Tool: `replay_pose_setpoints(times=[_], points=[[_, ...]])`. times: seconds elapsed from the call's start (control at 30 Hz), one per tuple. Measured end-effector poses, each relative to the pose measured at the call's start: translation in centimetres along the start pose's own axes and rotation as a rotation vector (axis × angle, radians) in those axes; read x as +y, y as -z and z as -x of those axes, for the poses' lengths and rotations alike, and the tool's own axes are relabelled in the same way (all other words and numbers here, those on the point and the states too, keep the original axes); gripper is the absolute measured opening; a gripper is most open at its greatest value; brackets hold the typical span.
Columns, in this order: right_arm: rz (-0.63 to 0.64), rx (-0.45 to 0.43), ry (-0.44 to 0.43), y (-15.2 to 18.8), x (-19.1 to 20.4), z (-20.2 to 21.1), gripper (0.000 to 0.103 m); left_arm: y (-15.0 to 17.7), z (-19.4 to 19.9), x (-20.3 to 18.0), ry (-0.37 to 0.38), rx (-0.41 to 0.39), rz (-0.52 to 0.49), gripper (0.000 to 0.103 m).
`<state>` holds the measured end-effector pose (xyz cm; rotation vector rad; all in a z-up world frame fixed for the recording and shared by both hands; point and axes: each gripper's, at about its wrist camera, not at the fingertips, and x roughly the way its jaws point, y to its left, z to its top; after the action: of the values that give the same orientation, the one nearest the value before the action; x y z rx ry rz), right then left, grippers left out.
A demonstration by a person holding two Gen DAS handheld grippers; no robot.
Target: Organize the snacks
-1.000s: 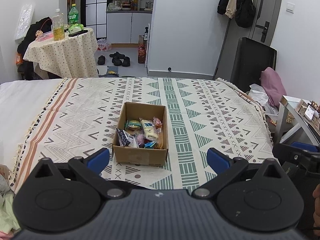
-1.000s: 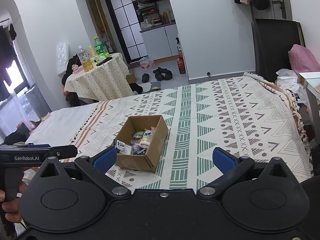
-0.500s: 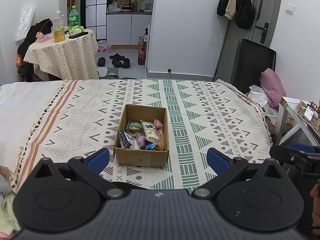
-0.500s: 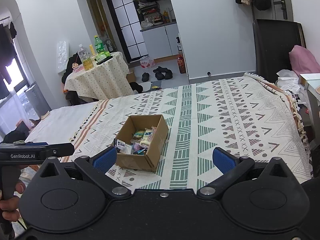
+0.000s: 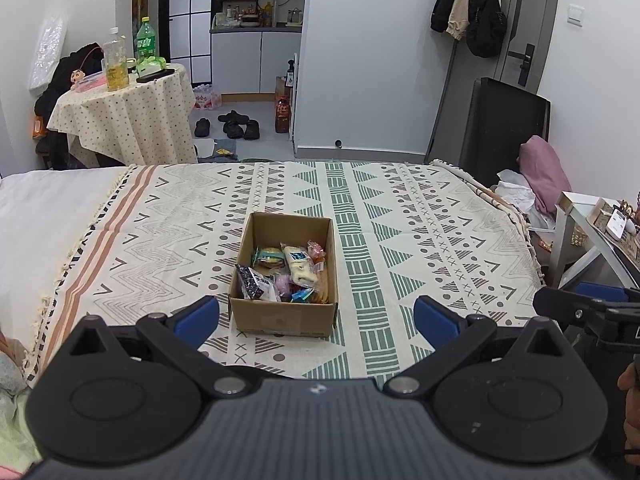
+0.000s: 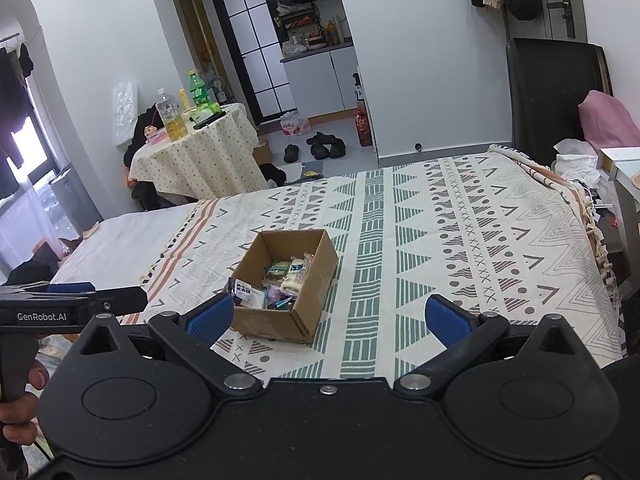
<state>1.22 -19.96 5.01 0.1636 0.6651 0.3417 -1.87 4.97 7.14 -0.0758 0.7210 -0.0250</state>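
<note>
An open cardboard box (image 5: 280, 314) sits on the patterned bedspread (image 5: 420, 240) and holds several wrapped snacks (image 5: 286, 268). My left gripper (image 5: 316, 318) is open and empty, held back from the box's near side. My right gripper (image 6: 328, 316) is open and empty, with the same box (image 6: 276, 322) just ahead of its left finger. The snacks (image 6: 276, 284) also show in the right wrist view. The left gripper's body (image 6: 72, 306) appears at the left edge of that view.
A small round table (image 5: 124, 116) with bottles stands beyond the bed at the left. Shoes (image 5: 234, 128) lie on the floor behind it. A black chair (image 5: 504, 128) and a pink cushion (image 5: 546, 176) are at the right, with a white side table (image 5: 580, 216) nearer.
Both grippers have drifted slightly; the box sits a little lower and nearer in the left wrist view. Nothing was grasped or released.
</note>
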Motion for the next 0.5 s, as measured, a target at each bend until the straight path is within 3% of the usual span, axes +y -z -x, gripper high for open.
replay_pose_setpoints(times=[0.5], points=[[0.002,0.023,0.002,-0.09,0.18,-0.52,0.103,0.04,0.51,0.64,-0.002,-0.001,-0.009,0.103]])
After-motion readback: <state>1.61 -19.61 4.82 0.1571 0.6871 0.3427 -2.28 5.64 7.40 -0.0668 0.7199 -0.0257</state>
